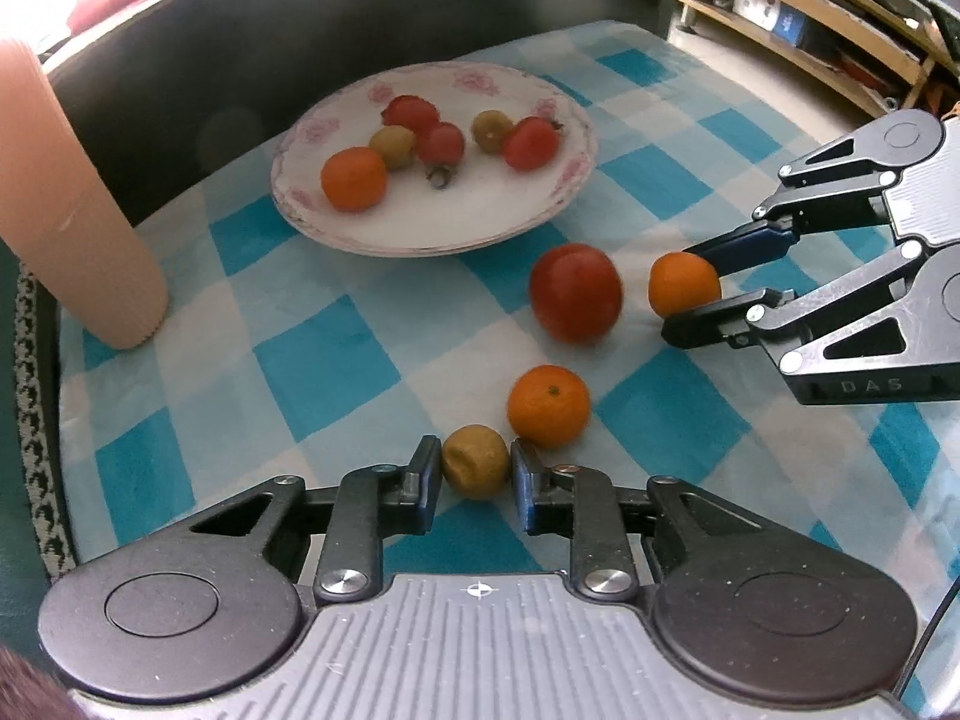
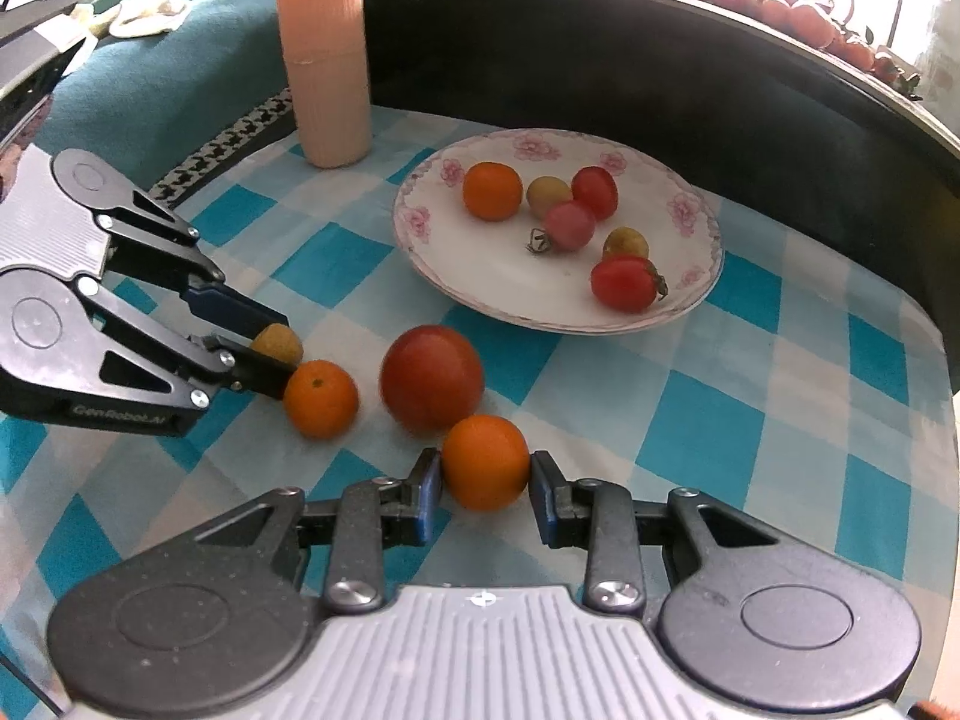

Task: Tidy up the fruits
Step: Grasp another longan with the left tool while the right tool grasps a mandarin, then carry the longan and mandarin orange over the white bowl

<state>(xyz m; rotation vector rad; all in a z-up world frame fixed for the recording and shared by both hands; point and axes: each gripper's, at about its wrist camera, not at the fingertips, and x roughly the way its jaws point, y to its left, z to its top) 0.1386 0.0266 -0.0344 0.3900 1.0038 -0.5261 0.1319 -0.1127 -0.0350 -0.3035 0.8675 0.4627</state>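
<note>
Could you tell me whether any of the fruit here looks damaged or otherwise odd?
Yes: the yellow-green fruit gripped by the left hand-held gripper has a dented, wrinkled patch on its side. The large tomato and an orange lie loose on the checked cloth, off the plate.

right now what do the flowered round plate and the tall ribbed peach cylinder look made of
Flowered round plate: likely glazed ceramic, glossy white with printed pink blossoms and a thin rim. Tall ribbed peach cylinder: probably matte plastic, fine vertical ribs, a seam partway up; can't be sure.

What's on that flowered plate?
The plate holds six fruits: one orange, three red tomatoes, two yellowish fruits. Nothing seems hidden underneath them.
</note>
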